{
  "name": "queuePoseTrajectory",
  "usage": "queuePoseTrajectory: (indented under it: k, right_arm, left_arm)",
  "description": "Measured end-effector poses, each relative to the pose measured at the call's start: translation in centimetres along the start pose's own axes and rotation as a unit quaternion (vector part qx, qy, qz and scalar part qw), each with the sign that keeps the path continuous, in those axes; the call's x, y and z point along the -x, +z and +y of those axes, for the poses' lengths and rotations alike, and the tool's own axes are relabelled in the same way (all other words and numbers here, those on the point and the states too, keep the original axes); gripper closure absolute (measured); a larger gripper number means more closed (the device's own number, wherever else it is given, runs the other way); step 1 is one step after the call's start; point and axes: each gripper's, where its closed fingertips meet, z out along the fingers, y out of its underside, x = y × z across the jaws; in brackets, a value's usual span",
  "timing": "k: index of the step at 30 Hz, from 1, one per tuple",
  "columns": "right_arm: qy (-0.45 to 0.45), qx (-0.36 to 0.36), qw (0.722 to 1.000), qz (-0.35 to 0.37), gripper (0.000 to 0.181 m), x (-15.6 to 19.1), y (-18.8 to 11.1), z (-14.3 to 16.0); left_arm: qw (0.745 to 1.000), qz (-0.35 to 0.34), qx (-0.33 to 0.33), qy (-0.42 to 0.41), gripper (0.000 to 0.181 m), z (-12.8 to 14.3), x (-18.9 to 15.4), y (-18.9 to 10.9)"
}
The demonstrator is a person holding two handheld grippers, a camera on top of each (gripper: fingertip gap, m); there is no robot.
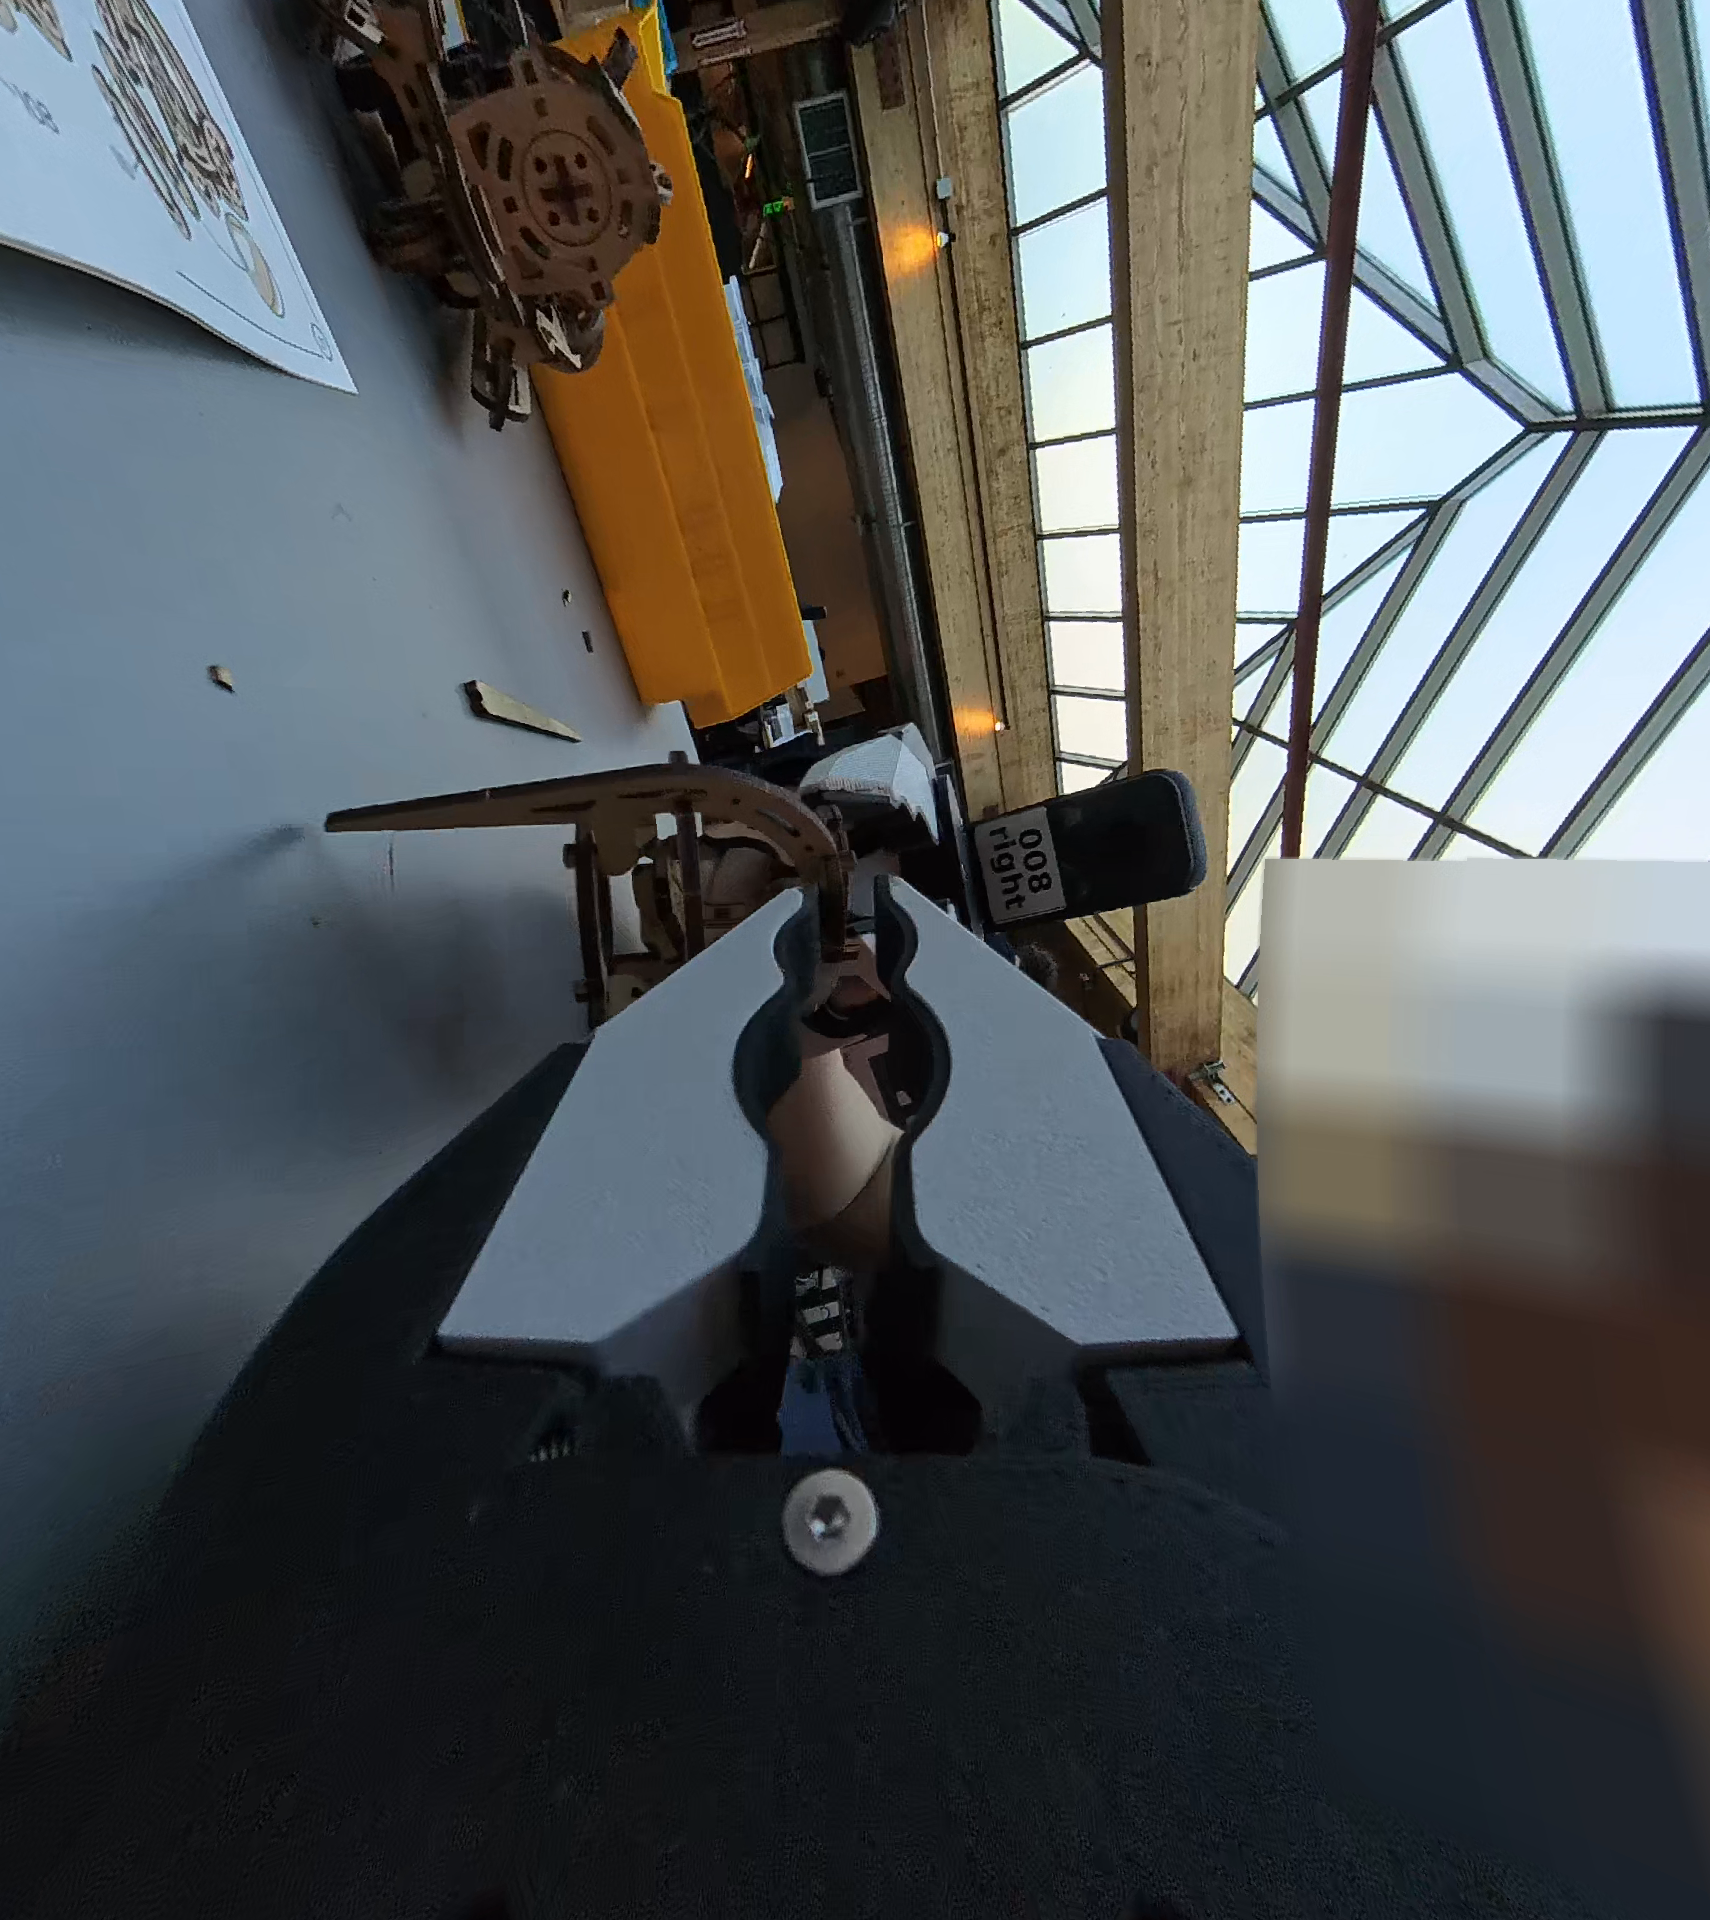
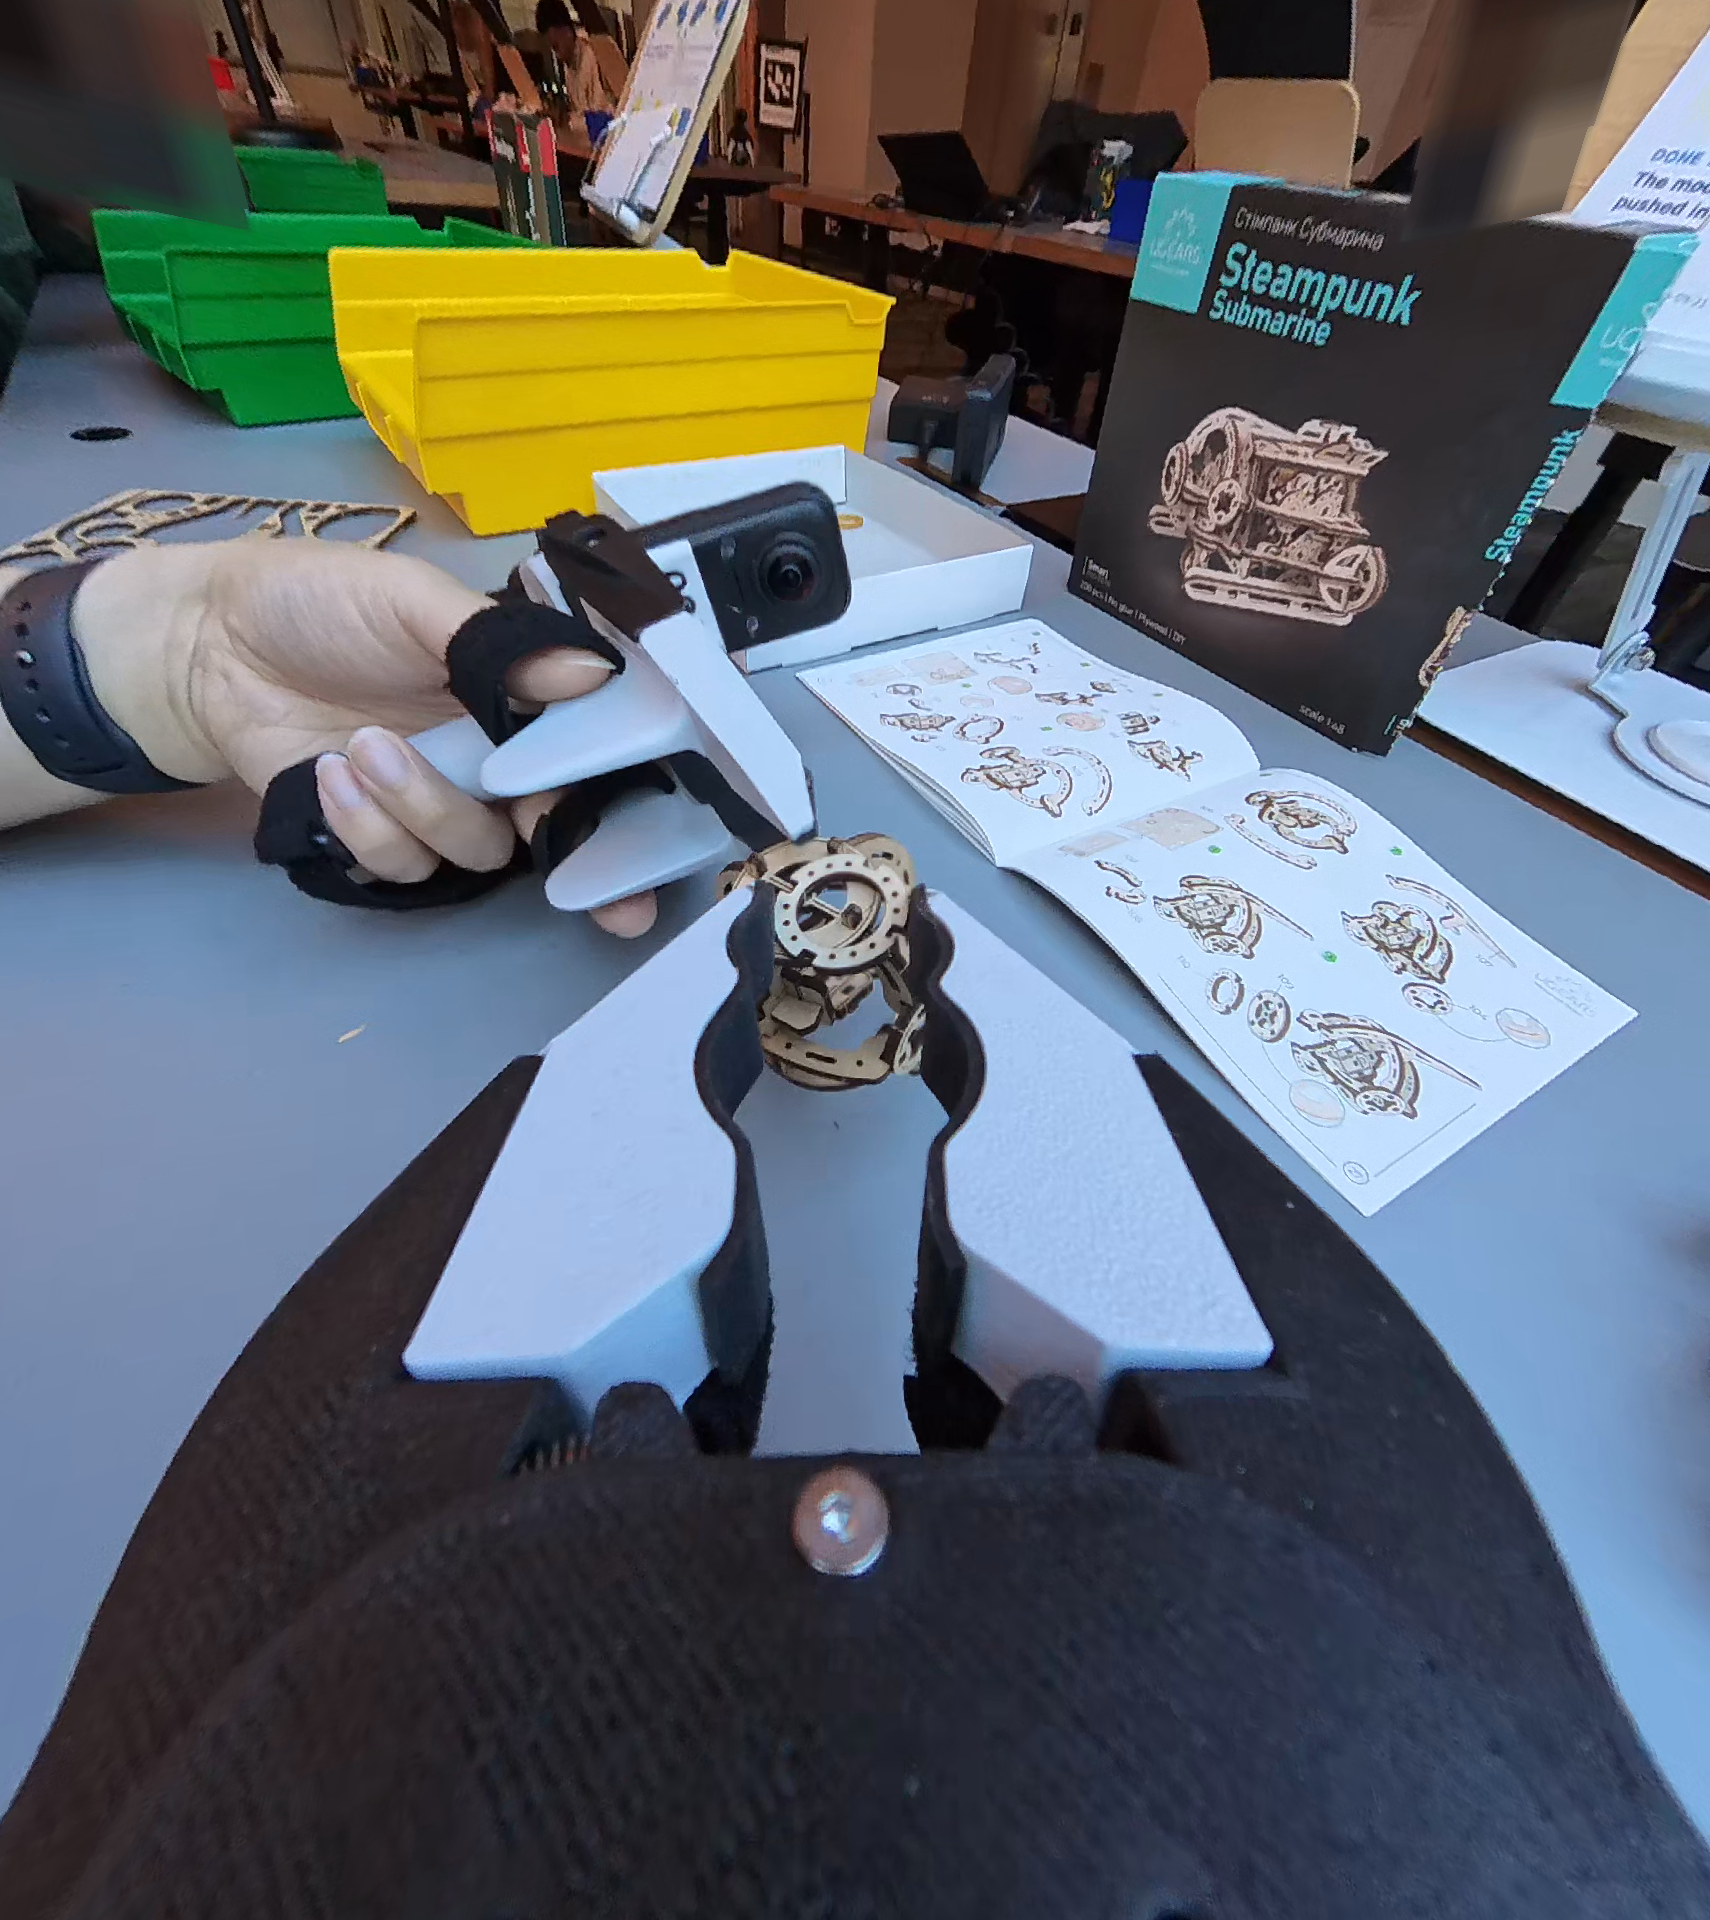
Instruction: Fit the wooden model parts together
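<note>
The step in hand looks like seating a curved strip onto the small wooden assembly [image 2: 835, 971], which stands on the grey table [image 2: 207, 1091] toward its middle, just off the near corner of the open instruction booklet [image 2: 1215, 883]. The right gripper [image 2: 835, 935] is clenched on the assembly, its black-lined jaws pressing the sides of the ringed, laser-cut plywood body. The left gripper [image 1: 846, 914], held in a person's hand [image 2: 311, 686], grasps the curved strip [image 1: 622, 800] at its bent end, jaws nearly together; the strip's straight end reaches out over the table.

The next move probably calls for lining up the strip's tabs with the slots on the assembly and pressing in squarely, with the right gripper bracing against the push. Thin plywood like this likely snaps if twisted, so the force should run along the tab.

The parts are pale, flat plywood with dark burnt edges, pierced by holes and slots. A larger wheel-like model piece [image 1: 550, 197] sits near the table's far edge beside a smooth yellow plastic bin [image 2: 612, 364]; green bins [image 2: 238, 312] lie next to it. A punched-out plywood sheet [image 2: 207, 525] lies flat by the person's wrist. A dark printed box [image 2: 1350, 447] stands upright behind the booklet.
</note>
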Motion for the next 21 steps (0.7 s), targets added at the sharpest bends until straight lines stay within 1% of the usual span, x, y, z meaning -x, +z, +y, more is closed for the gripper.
queuePoseTrajectory:
  k: [1, 5, 6, 9, 11, 21]
  right_arm:
    - [0.002, -0.004, 1.0, 0.0, 0.158, 0.0, -0.06, -0.15]
    - [-0.014, -0.001, 1.0, 0.013, 0.158, -0.08, -0.09, -0.24]
    - [-0.02, 0.004, 1.0, 0.019, 0.158, -0.15, -0.04, -0.12]
    - [-0.04, 0.009, 0.999, 0.031, 0.158, -0.19, -0.02, -0.11]
    - [-0.048, 0.012, 0.998, 0.036, 0.158, -0.11, -0.02, -0.13]
    - [-0.059, 0.023, 0.997, 0.032, 0.158, 0.13, 0.35, 0.45]
  left_arm:
    - [1.0, 0.003, -0.003, -0.002, 0.174, -0.09, -0.07, 0.04]
    - [1.0, 0.019, -0.015, -0.019, 0.161, -0.46, -0.39, 0.05]
    - [1.0, 0.018, -0.015, -0.019, 0.16, -0.45, -0.3, 0.06]
    - [1.0, 0.005, -0.019, -0.016, 0.159, -0.51, 0.18, 0.11]
    - [1.0, 0.007, -0.023, -0.019, 0.158, -0.6, 0.15, 0.13]
    - [1.0, 0.003, -0.021, -0.011, 0.158, -0.52, 0.21, 0.21]
